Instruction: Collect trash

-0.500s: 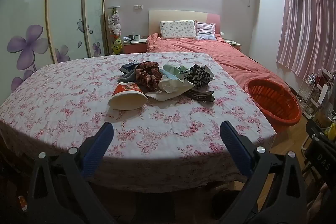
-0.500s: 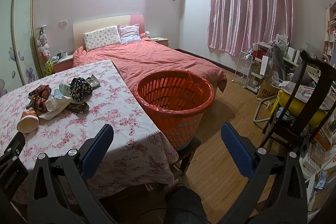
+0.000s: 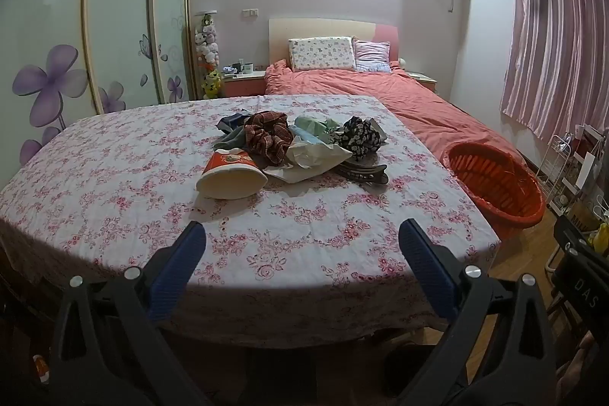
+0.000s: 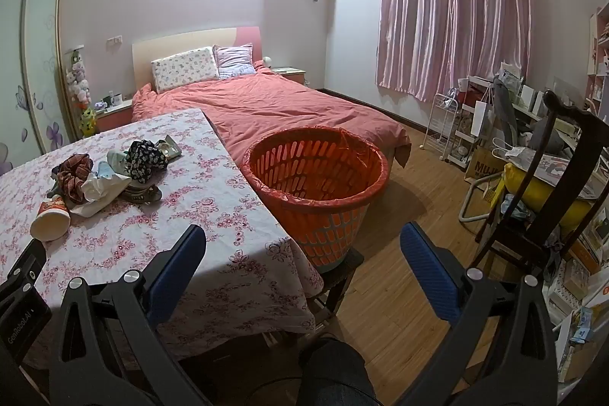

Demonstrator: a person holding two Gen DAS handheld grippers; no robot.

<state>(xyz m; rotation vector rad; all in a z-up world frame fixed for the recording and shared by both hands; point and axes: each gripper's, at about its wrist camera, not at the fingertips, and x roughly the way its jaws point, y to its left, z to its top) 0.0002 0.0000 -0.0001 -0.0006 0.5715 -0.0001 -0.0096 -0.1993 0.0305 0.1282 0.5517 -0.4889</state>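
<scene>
At the table's (image 3: 114, 177) near edge, left gripper (image 3: 302, 246) and right gripper (image 4: 302, 246) both spread wide, empty. Paper cup (image 3: 230, 174) on its side mid-table beside crumpled paper (image 3: 312, 158) — bare cloth all round. Orange basket (image 4: 316, 185) just beside the table's right edge.

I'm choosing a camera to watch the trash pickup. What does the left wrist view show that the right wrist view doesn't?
Left wrist only: the open left gripper, the hair clip in plain sight.
Right wrist only: the open right gripper, the basket's empty inside, a wooden chair, a knee.
Both: the tipped paper cup, crumpled paper, scrunchies, floral tablecloth, bed.
</scene>
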